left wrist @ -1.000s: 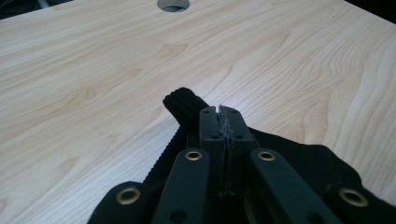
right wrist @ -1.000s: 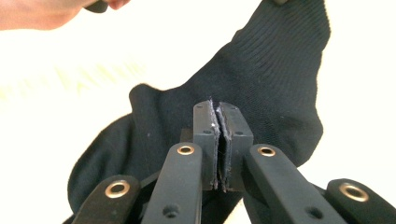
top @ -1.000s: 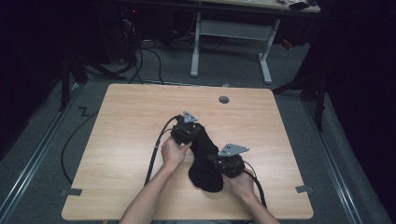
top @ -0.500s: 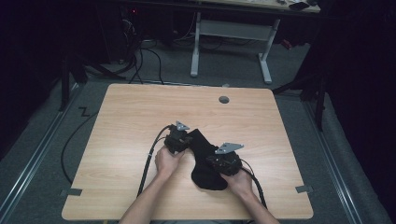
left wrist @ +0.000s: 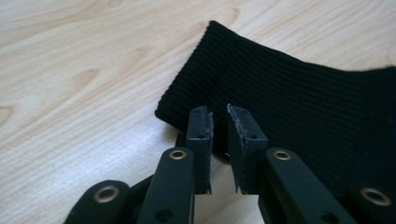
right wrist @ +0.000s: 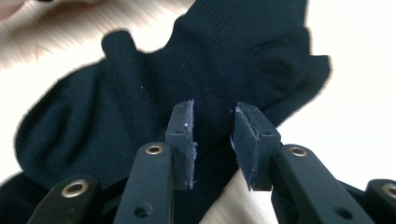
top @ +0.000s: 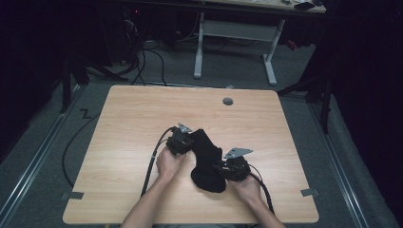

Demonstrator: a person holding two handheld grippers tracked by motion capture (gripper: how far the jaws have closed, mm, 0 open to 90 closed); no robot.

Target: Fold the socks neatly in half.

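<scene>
A black sock [top: 207,161] lies flat at lower centre of the wooden table [top: 123,128] in the high view. The left gripper [left wrist: 218,122] view shows its ribbed cuff; the right gripper [right wrist: 213,125] view shows crumpled folds. Both grippers' jaws have just been opening, pads parted, gripping nothing.

This is looking like a lab or test room: a bare wooden table [top: 142,123] is standing on grey carpet, cables [top: 142,57] are trailing across the floor, a metal-legged desk [top: 235,33] is sitting behind, and dark curtains, probably, are closing off the sides.
</scene>
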